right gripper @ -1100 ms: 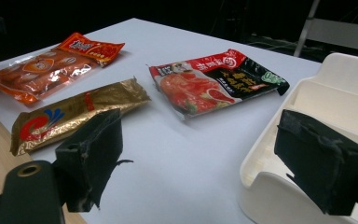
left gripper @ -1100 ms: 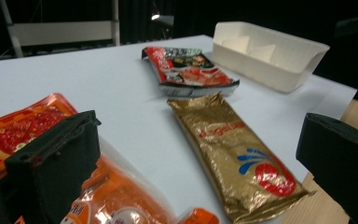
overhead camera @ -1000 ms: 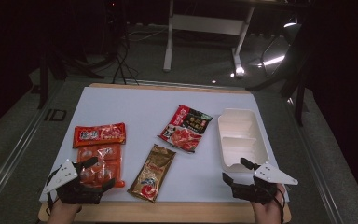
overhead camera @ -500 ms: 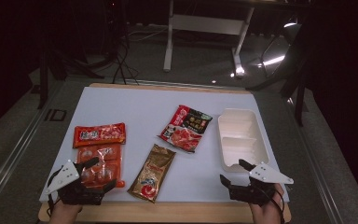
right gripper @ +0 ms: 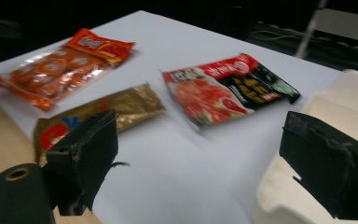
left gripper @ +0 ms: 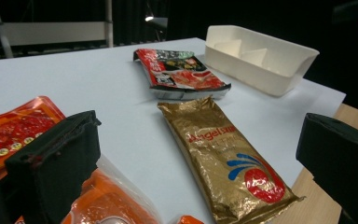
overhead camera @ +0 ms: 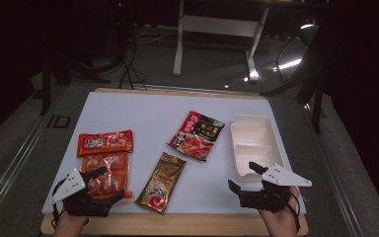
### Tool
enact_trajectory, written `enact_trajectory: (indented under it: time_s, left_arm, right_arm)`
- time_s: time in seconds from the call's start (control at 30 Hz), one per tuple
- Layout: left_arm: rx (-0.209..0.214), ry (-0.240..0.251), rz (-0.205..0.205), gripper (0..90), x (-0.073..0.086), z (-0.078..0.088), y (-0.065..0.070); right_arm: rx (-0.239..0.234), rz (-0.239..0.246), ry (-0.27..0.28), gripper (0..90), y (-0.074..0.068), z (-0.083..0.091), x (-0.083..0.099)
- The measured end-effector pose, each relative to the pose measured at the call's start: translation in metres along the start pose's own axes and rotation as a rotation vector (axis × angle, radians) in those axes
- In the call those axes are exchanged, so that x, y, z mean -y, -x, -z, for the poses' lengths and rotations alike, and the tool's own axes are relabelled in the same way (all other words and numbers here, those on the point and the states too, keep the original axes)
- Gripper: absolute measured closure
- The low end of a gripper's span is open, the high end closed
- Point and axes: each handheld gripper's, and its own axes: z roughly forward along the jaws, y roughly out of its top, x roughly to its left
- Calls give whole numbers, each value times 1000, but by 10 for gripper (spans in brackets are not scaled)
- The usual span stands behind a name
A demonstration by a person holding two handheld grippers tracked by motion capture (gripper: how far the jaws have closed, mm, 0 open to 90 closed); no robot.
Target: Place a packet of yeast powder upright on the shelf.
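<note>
Fingers of both grippers apart and empty, right gripper (overhead camera: 246,178) drawn slightly back from white tray (overhead camera: 256,129), left gripper (overhead camera: 109,180) unmoved over orange packet (overhead camera: 103,170)

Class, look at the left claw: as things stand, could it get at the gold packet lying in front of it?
Probably yes: the left claw is open, and the gold packet lies flat just beside it with nothing between them.

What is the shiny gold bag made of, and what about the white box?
The gold bag looks like metallic foil or foil-coated plastic: it glints and crinkles. The white box seems to be matte moulded plastic or pulp, with smooth dull walls and dividers; the look leaves that open.
</note>
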Motion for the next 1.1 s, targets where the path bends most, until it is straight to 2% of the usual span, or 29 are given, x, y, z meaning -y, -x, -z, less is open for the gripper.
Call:
enact_trajectory:
  time_s: [0.07,0.17,0.27,0.3,0.37,0.43,0.5,0.57,0.6,0.63,0.77,0.87,0.9,1.1]
  left_arm:
    - [5,-3,-7,1,0,-1,1]
    - [19,-2,-12,1,0,-1,2]
    - [20,-6,-13,1,0,-2,3]
    - [21,-8,-15,1,0,-2,3]
    - [21,-6,-13,1,0,-2,3]
    - [21,-6,-12,1,0,-2,3]
    - [23,-6,-12,1,0,-2,3]
    - [24,-5,-12,1,0,-2,3]
    - [24,-5,-12,1,0,-2,3]
    - [23,-11,-15,1,0,-2,2]
    - [25,-11,-9,1,0,-2,2]
    - [27,-16,-9,1,0,-2,2]
    - [28,-15,-9,1,0,-2,2]
    - [32,-20,-9,1,0,-3,3]
  right_arm:
    - [0,10,10,108,0,-1,-3]
    - [-46,46,16,108,-3,-8,-20]
    - [-64,55,19,107,-3,-11,-24]
    - [-102,81,31,103,-7,-18,-35]
    - [-95,108,28,103,-10,-24,-42]
    - [-95,108,28,103,-10,-24,-42]
    - [-103,132,20,104,-13,-36,-51]
    - [-125,134,14,104,-16,-49,-55]
    - [-125,134,14,104,-16,-49,-55]
    - [-139,131,12,109,-17,-60,-56]
    - [-175,129,-7,131,-21,-81,-55]
    - [-187,126,-12,132,-22,-87,-55]
    - [-202,120,-27,137,-25,-98,-53]
    - [-231,76,-77,159,-25,-124,-46]
